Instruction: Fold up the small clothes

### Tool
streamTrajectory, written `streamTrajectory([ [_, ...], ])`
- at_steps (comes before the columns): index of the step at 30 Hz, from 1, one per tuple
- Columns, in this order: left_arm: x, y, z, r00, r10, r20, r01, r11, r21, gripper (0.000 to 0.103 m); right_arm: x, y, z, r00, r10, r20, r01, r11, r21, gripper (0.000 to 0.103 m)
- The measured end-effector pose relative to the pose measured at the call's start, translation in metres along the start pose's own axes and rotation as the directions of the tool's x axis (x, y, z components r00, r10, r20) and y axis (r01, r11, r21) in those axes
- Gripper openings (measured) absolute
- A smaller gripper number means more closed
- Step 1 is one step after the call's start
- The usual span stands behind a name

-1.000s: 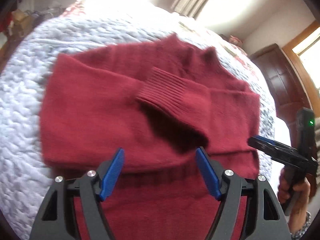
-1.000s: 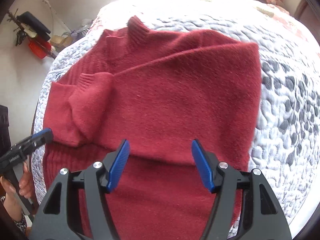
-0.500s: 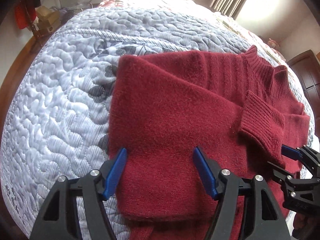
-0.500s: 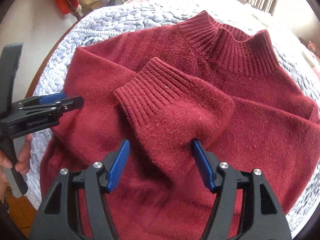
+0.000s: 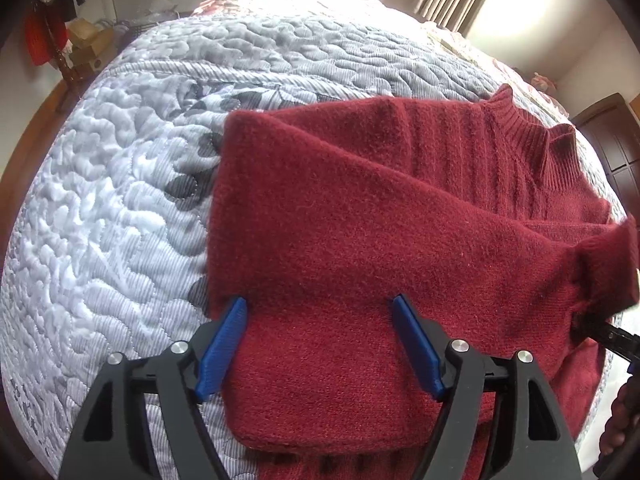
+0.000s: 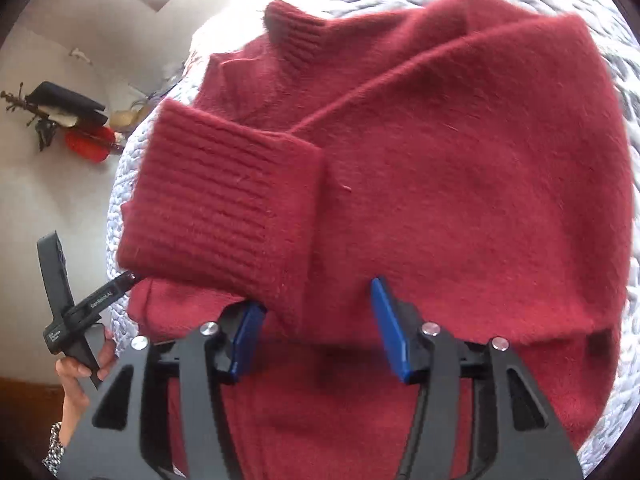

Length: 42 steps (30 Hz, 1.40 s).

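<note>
A dark red knit sweater [image 5: 380,240] [image 6: 460,200] lies on a white quilted bedspread [image 5: 120,220], one sleeve folded across its body. My left gripper [image 5: 320,344] is open just above that sleeve near the sweater's folded edge, nothing pinched. My right gripper [image 6: 316,336] is open at the ribbed cuff [image 6: 224,200]; the cuff's lower corner hangs between its blue pads, and its left pad [image 6: 246,336] sits under the fabric. In the left wrist view the cuff [image 5: 608,264] is raised and blurred at far right. In the right wrist view the left gripper [image 6: 130,278] touches under the cuff's edge.
A person's hand [image 6: 80,376] holds the left gripper's handle. A dark wooden wardrobe [image 5: 616,152] stands beyond the bed; cardboard boxes [image 5: 86,44] and hanging clothes sit by the far wall. A rack with black and red items [image 6: 76,120] is at left. Bare quilt spreads left of the sweater.
My right gripper has closed in on the cuff, its jaws a little narrower, and the cuff now looks lifted. My left gripper has dropped closer to the folded sleeve.
</note>
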State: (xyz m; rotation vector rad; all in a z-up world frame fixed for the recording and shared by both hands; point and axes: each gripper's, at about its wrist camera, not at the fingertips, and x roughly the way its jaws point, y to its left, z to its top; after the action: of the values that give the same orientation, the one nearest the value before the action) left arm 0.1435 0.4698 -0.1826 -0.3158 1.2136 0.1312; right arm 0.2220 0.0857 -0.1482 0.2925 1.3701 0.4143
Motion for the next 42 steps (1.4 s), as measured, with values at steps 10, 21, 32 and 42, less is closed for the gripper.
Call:
streamTrajectory([
  [10, -0.026, -0.011, 0.002, 0.999, 0.027, 0.047, -0.028, 1.000, 0.012, 0.076, -0.036, -0.038, 0.001, 0.998, -0.027, 0.053, 0.026, 0.999, 0.018, 0.080],
  [21, -0.023, 0.009, 0.007, 0.994, 0.103, 0.046, -0.102, 0.994, -0.035, 0.076, -0.030, -0.050, 0.031, 0.999, 0.010, 0.040, -0.009, 0.999, -0.038, 0.006],
  [32, -0.025, 0.004, 0.025, 0.989, 0.123, 0.078, -0.122, 0.992, -0.024, 0.076, -0.080, -0.099, 0.036, 0.989, -0.062, 0.133, 0.062, 0.998, 0.005, 0.005],
  [42, 0.020, -0.024, 0.032, 0.987, 0.157, 0.021, -0.157, 0.987, 0.033, 0.077, -0.040, -0.116, 0.033, 0.986, -0.130, 0.105, 0.127, 0.991, 0.041, 0.006],
])
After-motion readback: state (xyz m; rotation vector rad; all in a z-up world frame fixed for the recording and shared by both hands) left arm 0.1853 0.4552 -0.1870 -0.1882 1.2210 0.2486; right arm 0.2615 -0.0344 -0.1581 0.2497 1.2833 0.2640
